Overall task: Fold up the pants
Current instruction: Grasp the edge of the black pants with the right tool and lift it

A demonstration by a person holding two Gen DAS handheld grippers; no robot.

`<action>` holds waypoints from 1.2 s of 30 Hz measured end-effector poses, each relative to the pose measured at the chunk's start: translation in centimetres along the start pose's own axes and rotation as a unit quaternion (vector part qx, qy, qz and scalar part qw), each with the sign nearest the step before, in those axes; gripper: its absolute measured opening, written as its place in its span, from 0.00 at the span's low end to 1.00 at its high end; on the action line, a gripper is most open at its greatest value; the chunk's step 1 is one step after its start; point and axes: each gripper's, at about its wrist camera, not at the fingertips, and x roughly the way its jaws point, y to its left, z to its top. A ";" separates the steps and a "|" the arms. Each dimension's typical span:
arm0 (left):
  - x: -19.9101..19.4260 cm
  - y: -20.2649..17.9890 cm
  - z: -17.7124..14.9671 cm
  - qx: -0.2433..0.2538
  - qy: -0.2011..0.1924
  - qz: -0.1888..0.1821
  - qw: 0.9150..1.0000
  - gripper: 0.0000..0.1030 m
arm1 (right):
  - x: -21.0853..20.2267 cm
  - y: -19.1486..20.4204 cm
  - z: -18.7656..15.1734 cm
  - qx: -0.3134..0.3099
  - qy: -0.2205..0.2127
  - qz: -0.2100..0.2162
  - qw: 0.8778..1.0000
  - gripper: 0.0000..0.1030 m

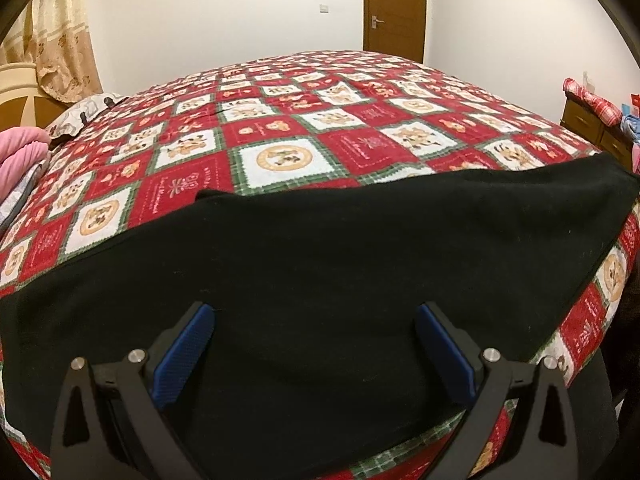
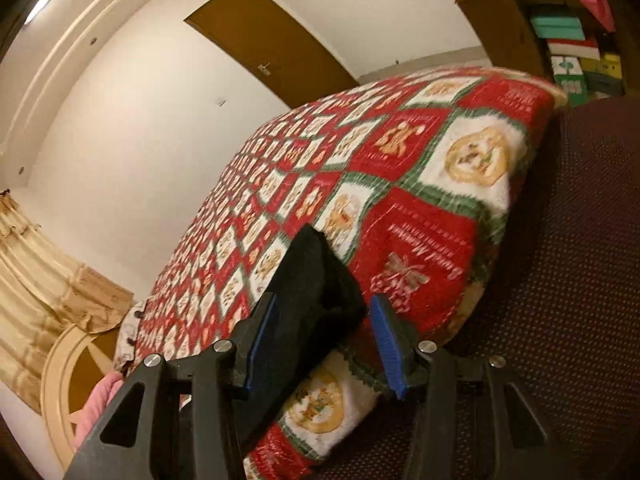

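Note:
The black pants (image 1: 340, 264) lie flat across the near part of the bed, over a red, white and green patchwork quilt (image 1: 280, 128). My left gripper (image 1: 314, 316) is open, its blue pads (image 1: 188, 354) wide apart just above the pants' near edge, holding nothing. In the right wrist view, tilted, an end of the pants (image 2: 308, 280) rises in a bunch between the blue pads (image 2: 260, 344) of my right gripper (image 2: 324, 304). The jaws are open and do not press the cloth.
The quilt (image 2: 400, 168) covers the whole bed. A pink pillow (image 1: 20, 152) and a headboard (image 1: 16, 80) are at the left, a wooden dresser (image 1: 592, 124) at the right, a brown door (image 1: 394, 8) behind. A dark dotted surface (image 2: 560, 260) lies beside the bed.

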 end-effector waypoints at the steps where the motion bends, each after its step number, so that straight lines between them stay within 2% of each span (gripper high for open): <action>1: 0.0 0.0 0.0 0.000 0.000 0.000 1.000 1.00 | 0.1 -0.1 -0.2 0.000 0.004 0.001 1.000 0.48; 8: 0.2 0.1 0.0 0.001 -0.002 0.001 1.000 1.00 | 1.1 -0.4 -0.5 -0.006 -0.006 0.006 1.000 0.48; 14: 0.2 0.0 -0.2 0.003 -0.007 0.003 1.000 1.00 | 1.6 -0.9 -0.7 -0.005 -0.037 0.044 0.998 0.48; 16: 0.2 0.1 -0.2 0.003 -0.009 0.002 1.000 1.00 | 1.6 -0.9 -0.8 -0.006 -0.038 0.049 0.998 0.40; 18: 0.2 0.1 -0.2 0.003 -0.010 0.001 1.000 1.00 | 1.6 -0.9 -0.8 -0.007 -0.038 0.054 0.998 0.26; 19: 0.2 0.1 -0.2 0.003 -0.011 0.001 1.000 1.00 | 1.7 -0.9 -0.8 -0.004 -0.039 0.053 0.998 0.16; 22: 0.2 0.2 -0.2 0.001 -0.011 -0.001 1.000 1.00 | 1.5 -0.7 -0.7 -0.005 -0.046 0.063 0.997 0.15; 27: 0.1 0.2 -0.1 -0.004 -0.011 -0.005 1.000 1.00 | -0.3 2.7 -1.1 -0.070 -0.078 0.057 0.993 0.14; 30: -0.3 0.9 0.1 -0.021 -0.011 -0.013 1.000 1.00 | -1.2 6.2 -2.0 -0.131 -0.091 0.052 0.986 0.14; 36: -1.6 2.6 0.2 -0.049 -0.024 -0.021 0.998 1.00 | -0.6 15.7 -6.2 -0.272 -0.073 0.060 0.958 0.14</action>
